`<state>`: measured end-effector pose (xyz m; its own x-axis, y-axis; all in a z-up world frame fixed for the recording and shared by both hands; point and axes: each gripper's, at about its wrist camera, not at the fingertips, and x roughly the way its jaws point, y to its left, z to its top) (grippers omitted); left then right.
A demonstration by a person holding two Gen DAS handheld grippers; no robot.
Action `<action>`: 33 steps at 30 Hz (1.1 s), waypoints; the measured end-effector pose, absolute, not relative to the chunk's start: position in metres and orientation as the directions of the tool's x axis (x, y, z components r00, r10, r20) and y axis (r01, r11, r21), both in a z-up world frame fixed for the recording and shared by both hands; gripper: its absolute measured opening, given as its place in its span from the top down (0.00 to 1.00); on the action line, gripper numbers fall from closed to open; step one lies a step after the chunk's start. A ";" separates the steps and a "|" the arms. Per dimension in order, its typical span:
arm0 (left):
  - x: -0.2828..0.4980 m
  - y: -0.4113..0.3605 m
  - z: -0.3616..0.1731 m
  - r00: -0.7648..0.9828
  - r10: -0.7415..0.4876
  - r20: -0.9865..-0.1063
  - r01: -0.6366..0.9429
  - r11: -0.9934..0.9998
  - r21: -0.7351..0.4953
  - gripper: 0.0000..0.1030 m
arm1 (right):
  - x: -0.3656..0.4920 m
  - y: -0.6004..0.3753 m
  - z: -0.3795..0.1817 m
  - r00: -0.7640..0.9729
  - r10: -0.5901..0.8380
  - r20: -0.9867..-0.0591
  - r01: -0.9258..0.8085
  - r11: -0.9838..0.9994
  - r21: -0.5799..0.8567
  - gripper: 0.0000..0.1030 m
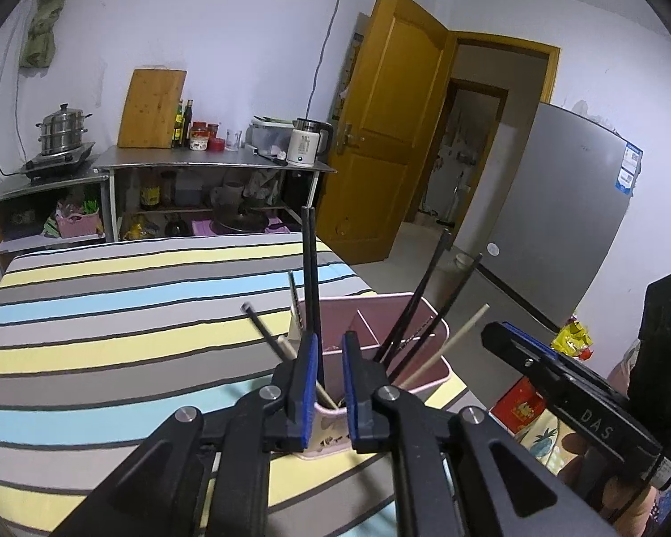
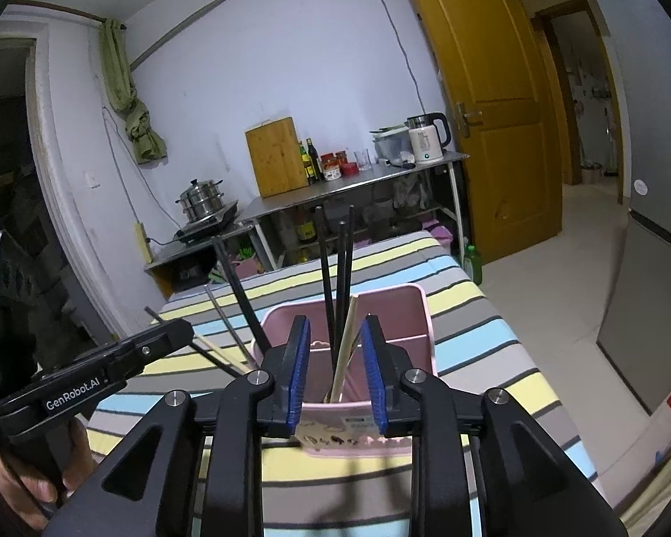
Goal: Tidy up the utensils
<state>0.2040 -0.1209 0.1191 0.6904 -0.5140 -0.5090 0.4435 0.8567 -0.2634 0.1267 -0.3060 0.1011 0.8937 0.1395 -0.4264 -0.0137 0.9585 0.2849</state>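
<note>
A pink utensil holder (image 1: 398, 320) with compartments stands on the striped table; it also shows in the right wrist view (image 2: 398, 313). Several black chopsticks (image 1: 311, 268) and a pale wooden one (image 1: 452, 344) stand and lean in it. In the right wrist view black chopsticks (image 2: 335, 277) and a wooden chopstick (image 2: 345, 344) rise between my fingers. My left gripper (image 1: 331, 344) is open just above the holder's near rim, a black chopstick next to its left pad. My right gripper (image 2: 335, 335) is open over the holder, touching nothing. Each gripper shows at the other view's edge.
The striped cloth (image 1: 112, 322) covers the table. Beyond it stand a steel counter (image 1: 210, 163) with a cutting board, bottles and a kettle (image 1: 306, 143), a steamer pot (image 1: 62, 129), a wooden door (image 1: 389, 134) and a grey fridge (image 1: 559, 206).
</note>
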 end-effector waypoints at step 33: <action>0.065 -0.098 0.047 0.739 -0.448 -0.504 0.444 0.886 -0.136 0.80 | 0.016 -0.257 0.037 0.870 0.071 -0.487 -0.017 0.993 0.116 0.75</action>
<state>0.0655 -0.0978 0.0474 0.7387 -0.4481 -0.5036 0.4441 0.8855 -0.1364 0.0164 -0.2565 0.0367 0.8705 0.0713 -0.4870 -0.0165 0.9931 0.1159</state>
